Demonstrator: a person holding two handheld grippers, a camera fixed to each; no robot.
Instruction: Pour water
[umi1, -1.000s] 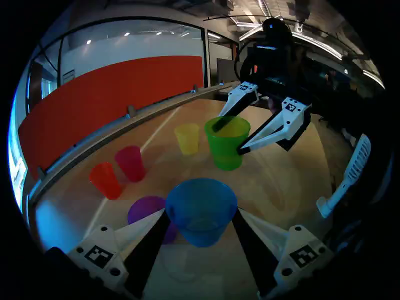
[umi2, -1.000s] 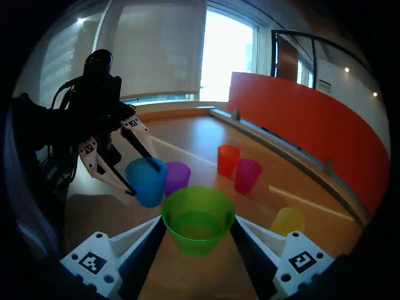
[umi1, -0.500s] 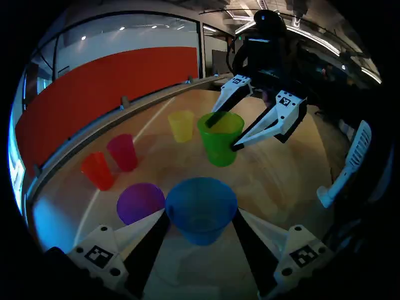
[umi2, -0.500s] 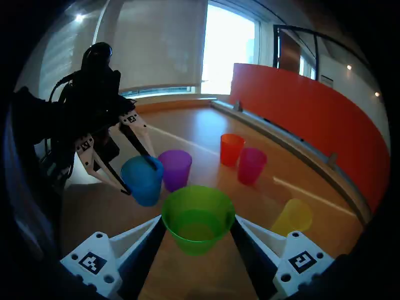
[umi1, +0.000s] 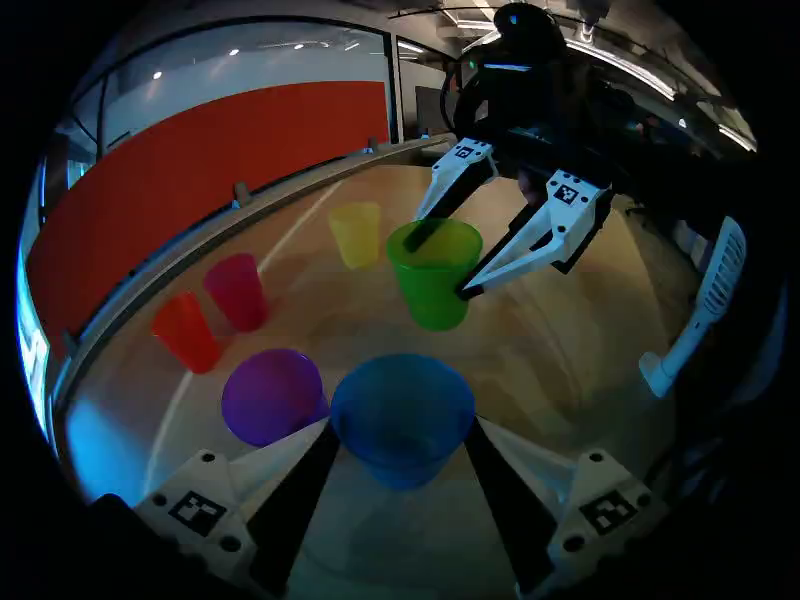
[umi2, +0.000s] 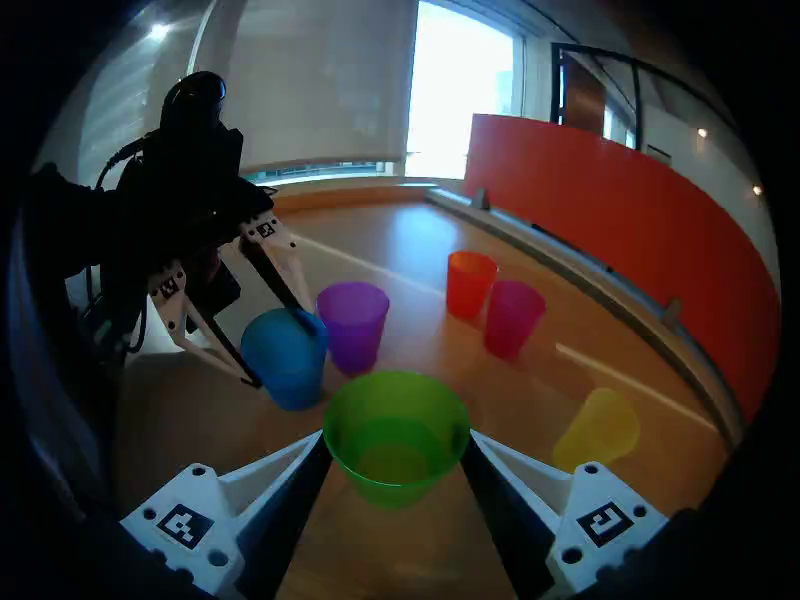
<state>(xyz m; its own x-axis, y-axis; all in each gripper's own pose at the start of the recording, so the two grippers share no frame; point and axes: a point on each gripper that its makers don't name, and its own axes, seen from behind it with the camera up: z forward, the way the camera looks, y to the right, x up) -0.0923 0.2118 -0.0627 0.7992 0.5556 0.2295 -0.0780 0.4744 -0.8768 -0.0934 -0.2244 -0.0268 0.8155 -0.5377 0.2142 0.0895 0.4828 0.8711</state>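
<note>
Blue plastic, clamped tight: the left tool (umi1: 402, 432) has both fingers pressed on the sides of the blue cup (umi1: 402, 400), rim up, mouth open to the camera. Across the way, the right tool (umi2: 396, 440) does the same to the green cup (umi2: 396, 425), fingers closed on either flank, cup upright. Something pale sits low in the green cup; whether it is water I cannot tell, and the blue cup's inside is too dark to read.

Now the line that matters. From the left tool, the green cup lies straight ahead and a touch to the right, with bare wood between the two cups. They are near each other but clearly apart. Both long axes stand vertical, so no pour has begun. I'd judge one cup has to rise and tip over the other's rim, and each hand is about equally placed to close that gap.

Out wider on the surface (umi1: 560, 350): a purple cup (umi1: 272, 395) stands just beside the blue one on its left, with an orange cup (umi1: 185, 330) and a pink cup (umi1: 238, 290) together farther left, and a yellow cup (umi1: 356, 233) beyond the green. A white handled object (umi1: 700, 320) lies off to the right.
</note>
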